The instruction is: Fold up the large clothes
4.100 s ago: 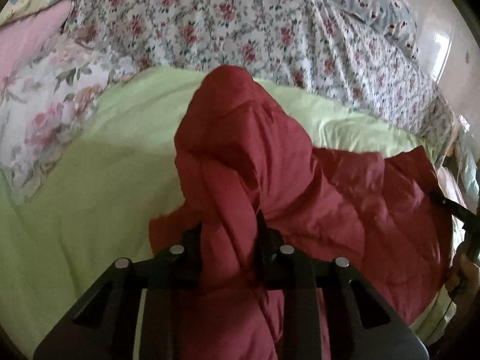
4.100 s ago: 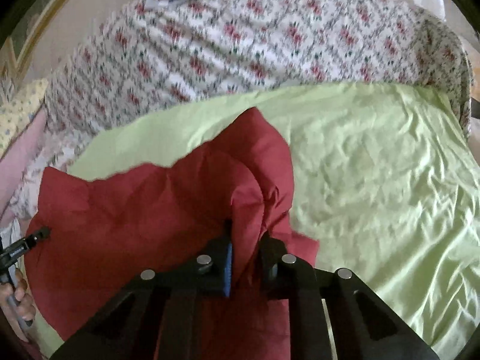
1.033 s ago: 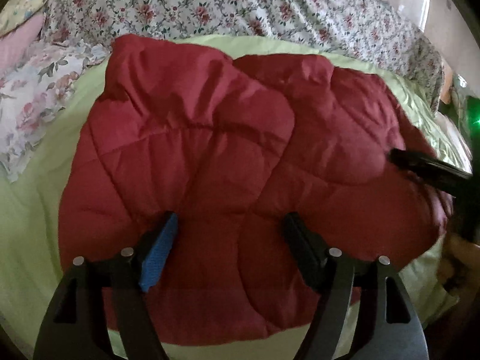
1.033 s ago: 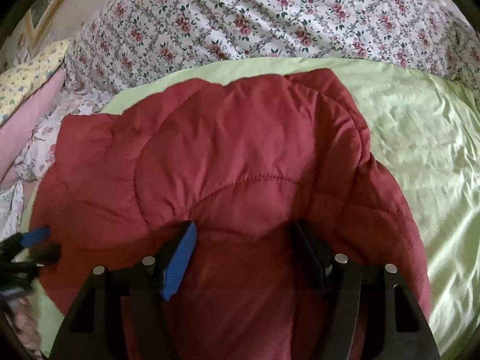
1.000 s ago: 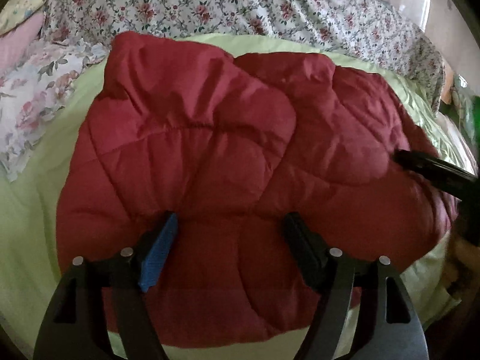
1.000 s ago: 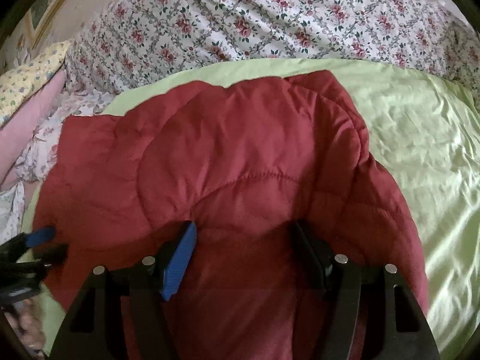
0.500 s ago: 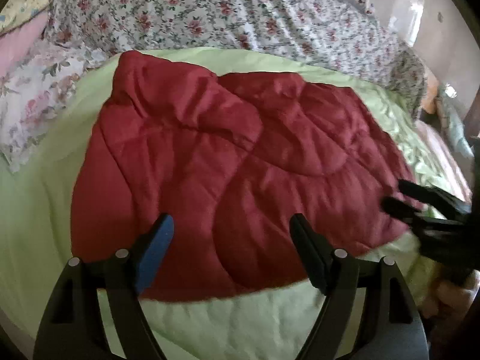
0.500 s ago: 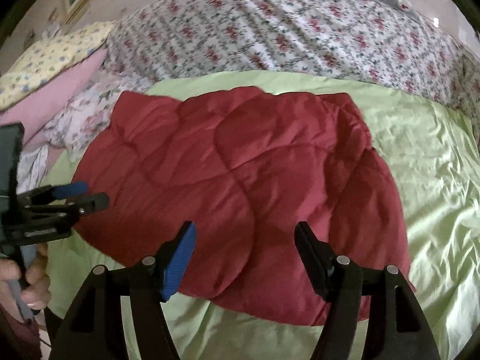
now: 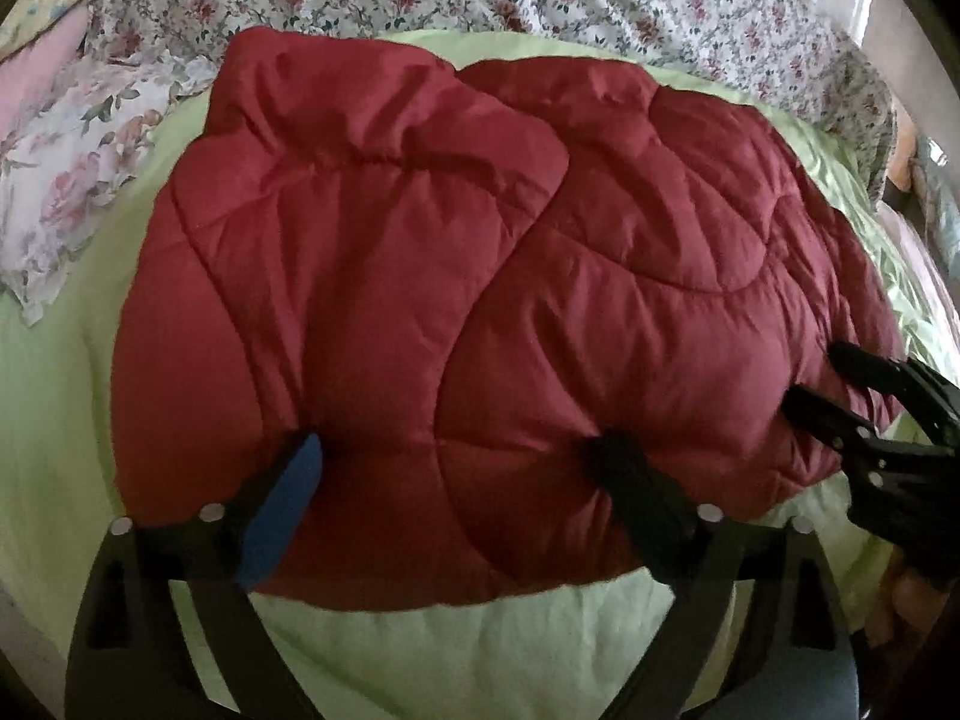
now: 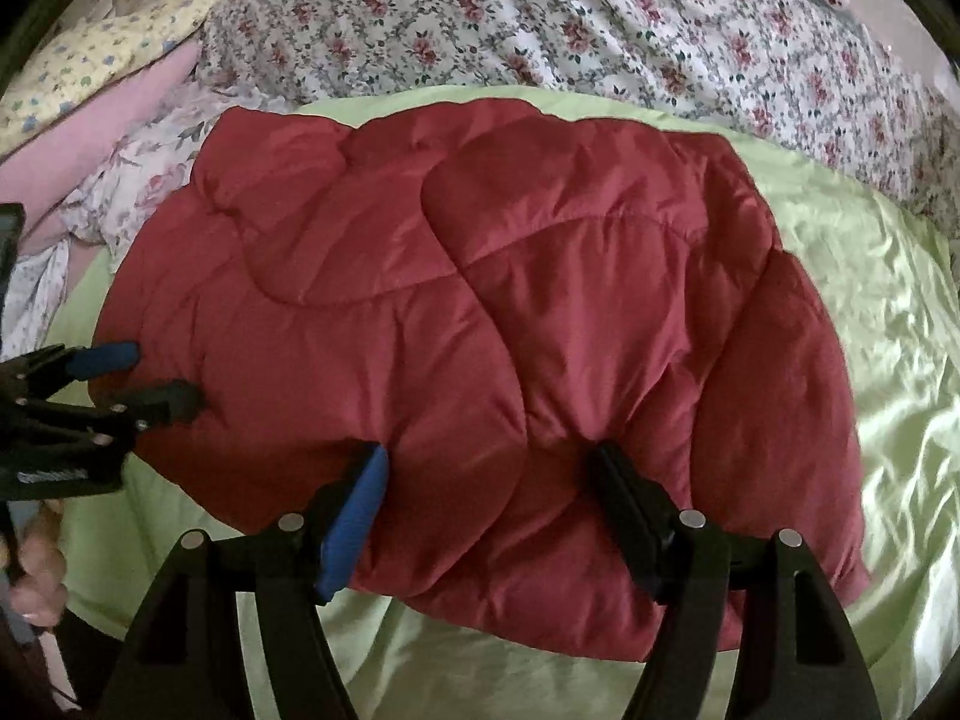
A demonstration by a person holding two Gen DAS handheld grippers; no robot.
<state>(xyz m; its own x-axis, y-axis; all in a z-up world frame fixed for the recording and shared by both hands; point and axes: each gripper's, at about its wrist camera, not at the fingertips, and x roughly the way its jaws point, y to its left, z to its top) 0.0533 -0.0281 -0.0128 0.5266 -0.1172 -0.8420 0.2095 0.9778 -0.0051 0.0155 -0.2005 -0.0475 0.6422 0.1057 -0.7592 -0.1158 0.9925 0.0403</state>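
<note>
Red quilted jacket (image 9: 480, 276) lies folded on the green sheet (image 9: 54, 420), flowered bedspread (image 10: 600, 24) behind it. My left gripper (image 9: 462, 474) is over its near edge, jaws opening wide, pads not pressing on the cloth. My right gripper (image 10: 486, 480) stands wide over the near edge too, gripping nothing.

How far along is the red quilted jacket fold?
Done: red quilted jacket lies doubled over on the green sheet. In hand: nothing gripped; left claw is opening, right claw open, both over its near edge. Left: probably another fold or smoothing.
</note>
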